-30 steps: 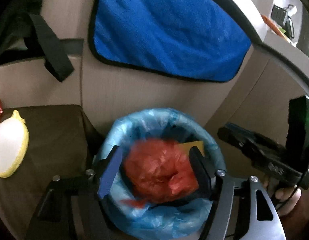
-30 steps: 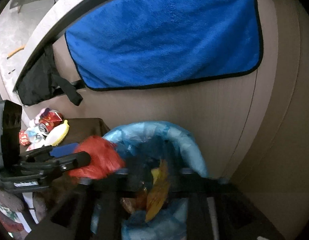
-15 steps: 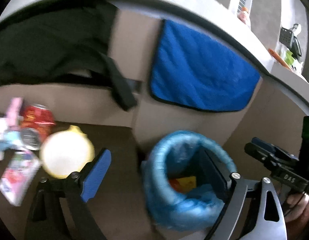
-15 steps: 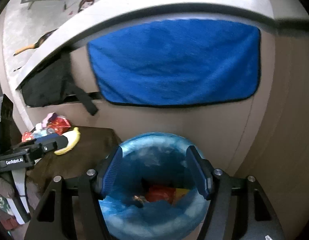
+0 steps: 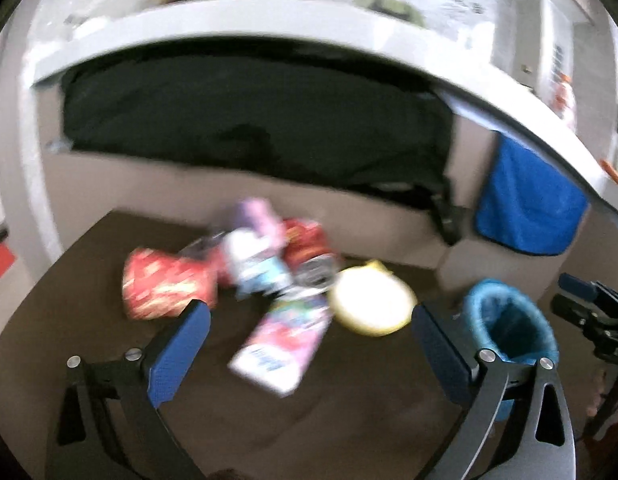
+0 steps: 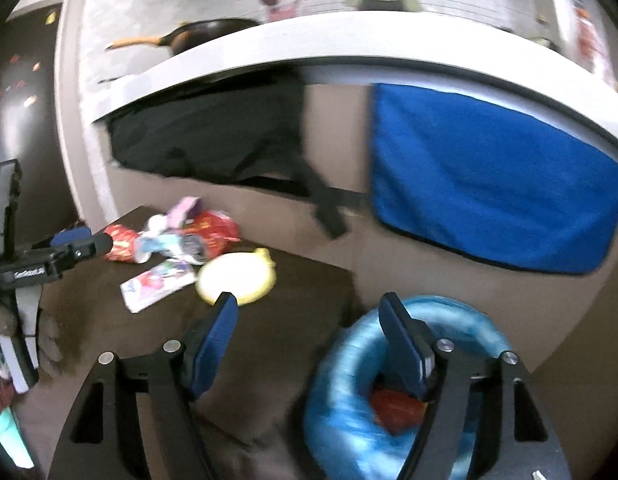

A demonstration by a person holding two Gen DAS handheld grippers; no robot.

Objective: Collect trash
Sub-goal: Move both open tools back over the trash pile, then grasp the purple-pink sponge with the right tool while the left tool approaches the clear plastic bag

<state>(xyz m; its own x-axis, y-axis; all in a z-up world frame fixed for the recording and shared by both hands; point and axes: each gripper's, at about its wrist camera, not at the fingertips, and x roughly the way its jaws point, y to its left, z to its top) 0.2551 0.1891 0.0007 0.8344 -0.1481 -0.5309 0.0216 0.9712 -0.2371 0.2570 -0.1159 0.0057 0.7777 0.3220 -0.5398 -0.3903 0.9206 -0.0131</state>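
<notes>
A: Where was the trash?

B: Heaped on the brown worktop (image 5: 89, 360): a red snack bag (image 5: 165, 288), a crushed can (image 5: 309, 256), a pink carton (image 5: 281, 340) lying nearest, and a yellow-rimmed lid (image 5: 369, 300). The blue-lined bin (image 6: 409, 380) stood just beside the worktop, a red bag (image 6: 393, 404) already inside

A: And the tools?

B: The left tool (image 5: 309, 344) was empty, its jaws opening, the pink carton framed between them but untouched. The right tool (image 6: 309, 340), also empty and opening, hung over the worktop edge and the bin rim

A: Best approach?

B: I'd have taken the carton first, across its narrow width, squarely, since it lay flat and loose
</notes>
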